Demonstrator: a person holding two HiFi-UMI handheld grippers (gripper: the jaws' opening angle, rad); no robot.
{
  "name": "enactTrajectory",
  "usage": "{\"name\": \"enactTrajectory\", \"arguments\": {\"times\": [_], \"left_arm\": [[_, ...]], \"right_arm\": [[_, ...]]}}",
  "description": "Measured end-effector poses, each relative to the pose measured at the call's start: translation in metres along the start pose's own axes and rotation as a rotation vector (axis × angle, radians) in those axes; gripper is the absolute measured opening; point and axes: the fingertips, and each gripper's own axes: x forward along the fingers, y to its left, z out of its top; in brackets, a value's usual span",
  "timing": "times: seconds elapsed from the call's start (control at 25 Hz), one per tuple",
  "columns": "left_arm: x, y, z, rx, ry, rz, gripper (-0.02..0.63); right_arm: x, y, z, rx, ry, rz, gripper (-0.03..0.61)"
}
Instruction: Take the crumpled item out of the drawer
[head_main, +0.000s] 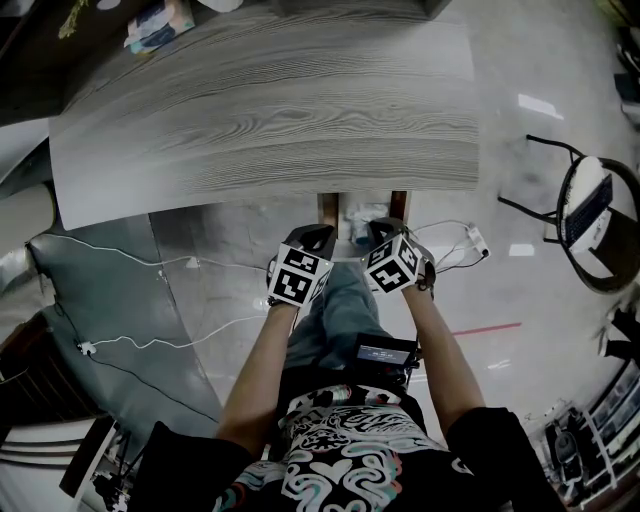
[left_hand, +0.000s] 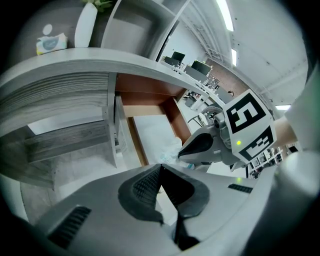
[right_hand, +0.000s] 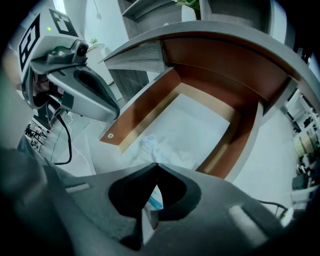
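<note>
Crumpled wrapper (right_hand: 161, 148) lies in open drawer (right_hand: 145, 100), near front. My left gripper (left_hand: 161, 166) closed, empty; right gripper (right_hand: 156, 165) closed too, near wrapper.

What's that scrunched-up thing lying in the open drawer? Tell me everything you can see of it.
The crumpled item is a pale, whitish wad that looks like thin plastic or paper wrapping, with faint blue print. It lies loosely bunched on the white floor of the open drawer, at the end nearest the person. The right gripper, jaws together, points at it without holding it.
</note>
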Motion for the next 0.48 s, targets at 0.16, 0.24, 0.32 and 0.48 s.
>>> {"name": "enactTrajectory", "arguments": {"times": [0.16, 0.24, 0.32, 0.48], "left_arm": [[-0.002, 0.000, 0.002, 0.002, -0.007, 0.000, 0.003], [-0.003, 0.001, 0.003, 0.000, -0.010, 0.002, 0.003], [-0.004, 0.001, 0.005, 0.000, -0.012, 0.003, 0.003], [-0.007, 0.002, 0.009, 0.002, -0.028, 0.008, 0.003]], "right_arm": [[-0.005, -0.001, 0.005, -0.001, -0.021, -0.019, 0.008], [-0.007, -0.001, 0.009, -0.005, -0.029, -0.023, 0.008], [-0.009, -0.002, 0.012, -0.007, -0.037, -0.029, 0.008], [-0.015, -0.003, 0.016, -0.008, -0.052, -0.044, 0.008]]}}
